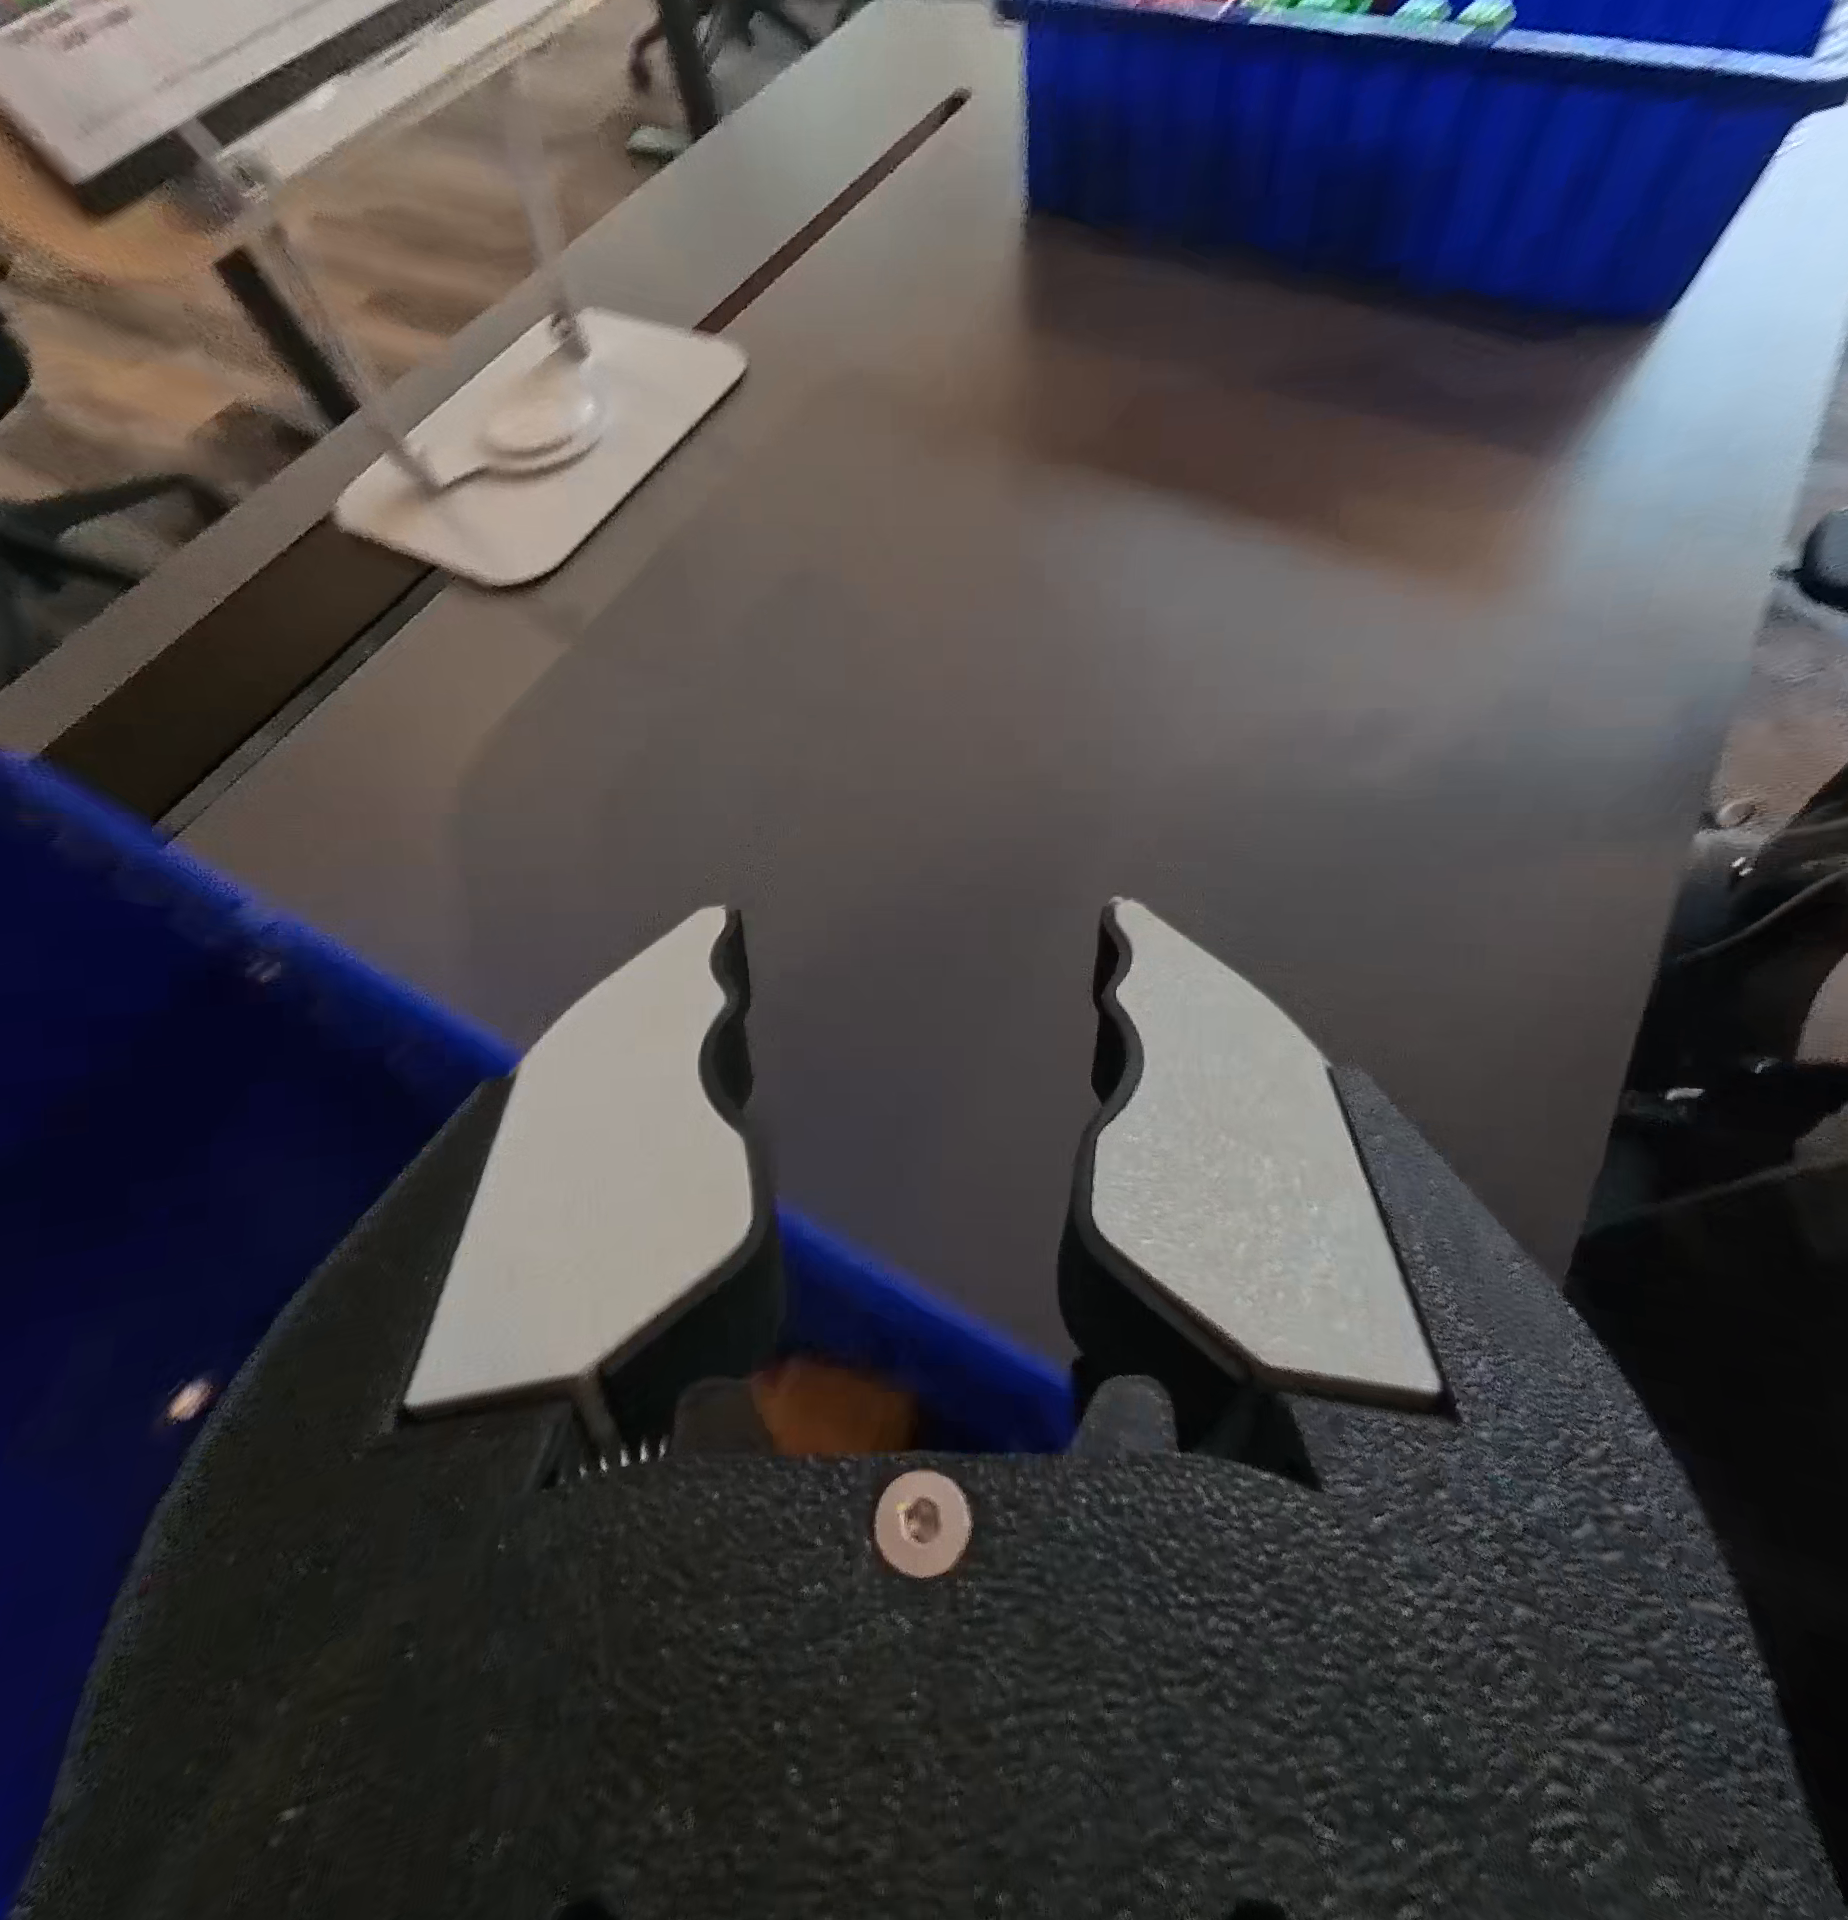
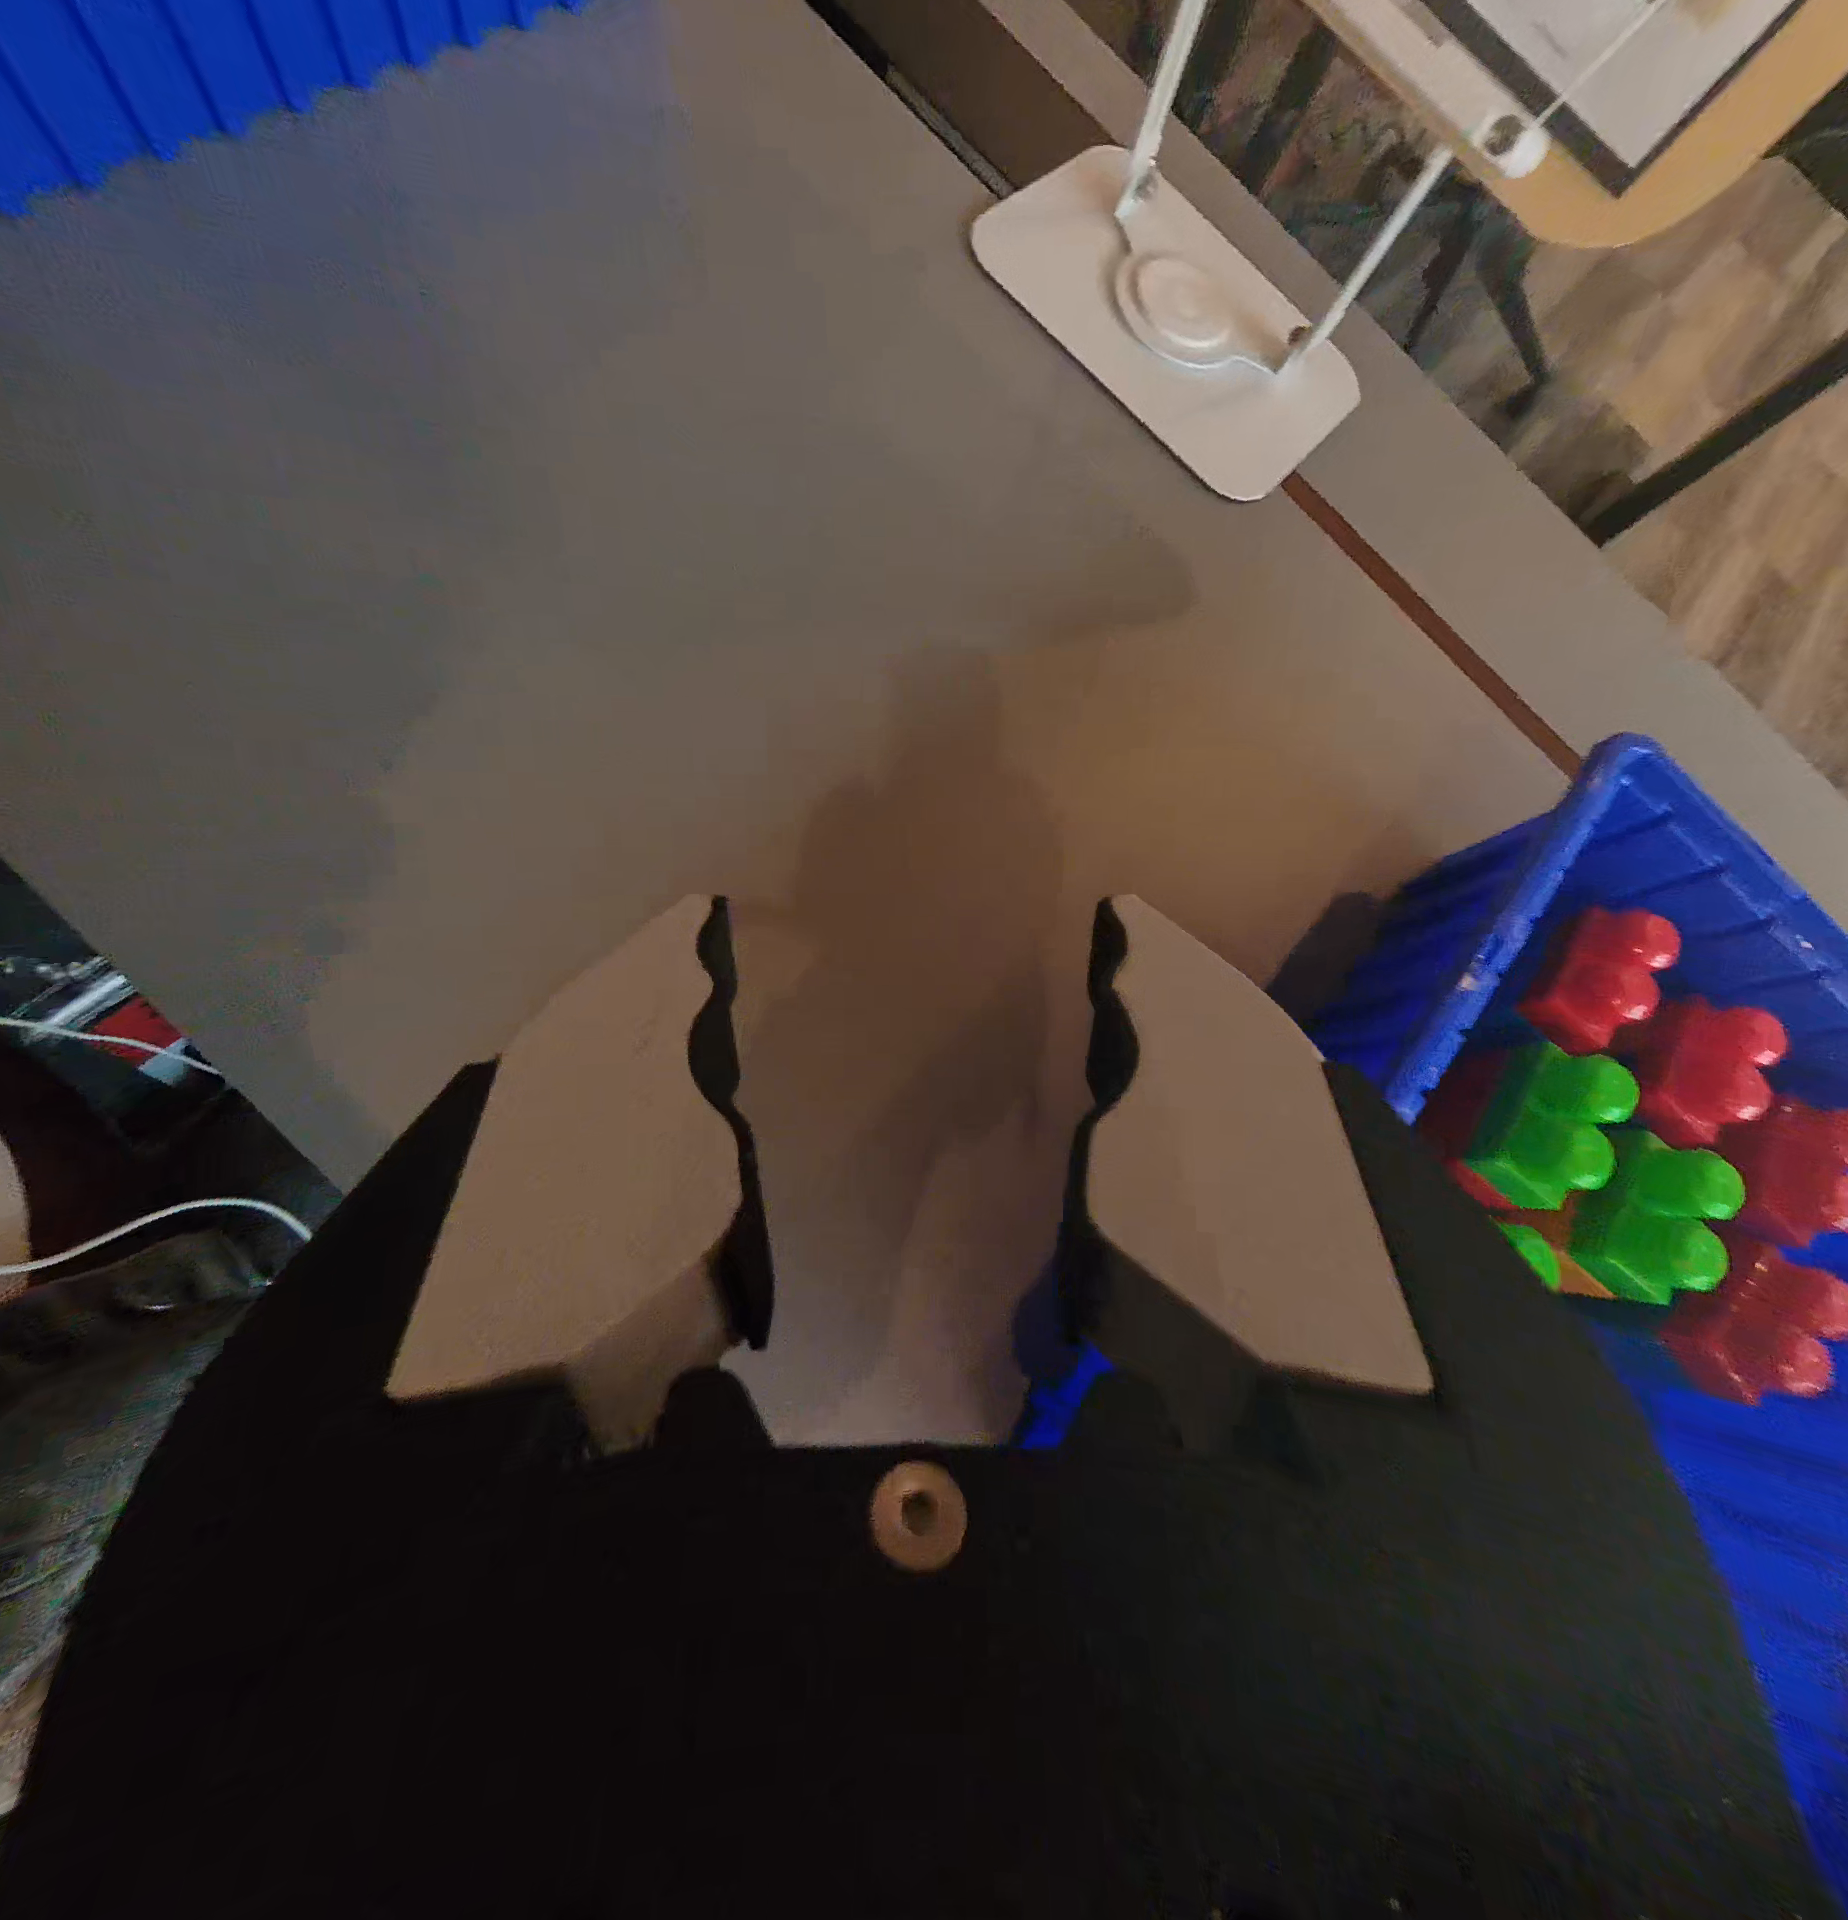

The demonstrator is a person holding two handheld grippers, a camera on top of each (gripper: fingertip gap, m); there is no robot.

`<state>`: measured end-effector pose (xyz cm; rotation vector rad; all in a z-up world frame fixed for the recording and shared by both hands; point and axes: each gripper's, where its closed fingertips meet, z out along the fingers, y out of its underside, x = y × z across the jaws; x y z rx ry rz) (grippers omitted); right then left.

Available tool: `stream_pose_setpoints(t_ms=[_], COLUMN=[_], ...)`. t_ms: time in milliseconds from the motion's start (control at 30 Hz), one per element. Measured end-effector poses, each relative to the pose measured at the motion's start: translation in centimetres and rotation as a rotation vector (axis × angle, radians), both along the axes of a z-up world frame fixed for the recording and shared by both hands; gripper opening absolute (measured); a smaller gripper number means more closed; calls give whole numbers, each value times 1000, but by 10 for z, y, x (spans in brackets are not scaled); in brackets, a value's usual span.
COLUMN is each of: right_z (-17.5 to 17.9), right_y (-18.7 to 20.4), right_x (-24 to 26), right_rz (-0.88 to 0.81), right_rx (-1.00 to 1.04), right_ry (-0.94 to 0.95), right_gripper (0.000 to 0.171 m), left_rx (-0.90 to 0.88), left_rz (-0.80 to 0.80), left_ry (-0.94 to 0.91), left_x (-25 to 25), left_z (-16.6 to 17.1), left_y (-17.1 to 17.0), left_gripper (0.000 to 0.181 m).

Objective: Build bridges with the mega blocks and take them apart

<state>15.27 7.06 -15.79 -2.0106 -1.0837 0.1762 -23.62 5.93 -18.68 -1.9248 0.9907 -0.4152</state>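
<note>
My left gripper (image 1: 920, 920) is open and empty above the dark table (image 1: 1003, 675), by the corner of a blue bin (image 1: 172, 1091) at lower left. An orange block (image 1: 832, 1408) shows under its jaws. A second blue bin (image 1: 1398, 177) stands far ahead with green blocks (image 1: 1315, 8) at its rim. My right gripper (image 2: 912, 909) is open and empty over the bare table (image 2: 587, 520). To its right a blue bin (image 2: 1678, 935) holds red blocks (image 2: 1709, 1060) and green blocks (image 2: 1606, 1174). Another blue bin (image 2: 172, 83) sits at the top left.
A white stand base (image 1: 546, 447) with thin upright rods sits on the table's left edge; it also shows in the right wrist view (image 2: 1169, 312). White cables (image 2: 141, 1236) and dark gear lie off the table at left. A dark bag (image 1: 1761, 987) is past the right edge. Left tips to right tips: about 40 cm.
</note>
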Motion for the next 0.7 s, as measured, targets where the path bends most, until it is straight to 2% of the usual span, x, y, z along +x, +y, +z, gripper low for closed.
stream_pose_setpoints(t_ms=[167,333,467,700], right_z=[-14,-18,-16,-13], right_y=[-6,-6,-7,-11], right_x=[-1,0,1,6], right_rz=[13,23,30,-1], right_rx=[-9,-5,-13,-22], right_ry=[10,24,57,46], right_gripper=[65,64,61,57], left_rx=[-72,-296,-399,-393], left_rz=[107,83,-74,-431], left_ry=[116,272,585,642], left_x=[-62,-98,-126,-116], left_z=[8,-25,-64,-92], left_y=[-13,-27,-32,-24], left_gripper=[62,61,68,54])
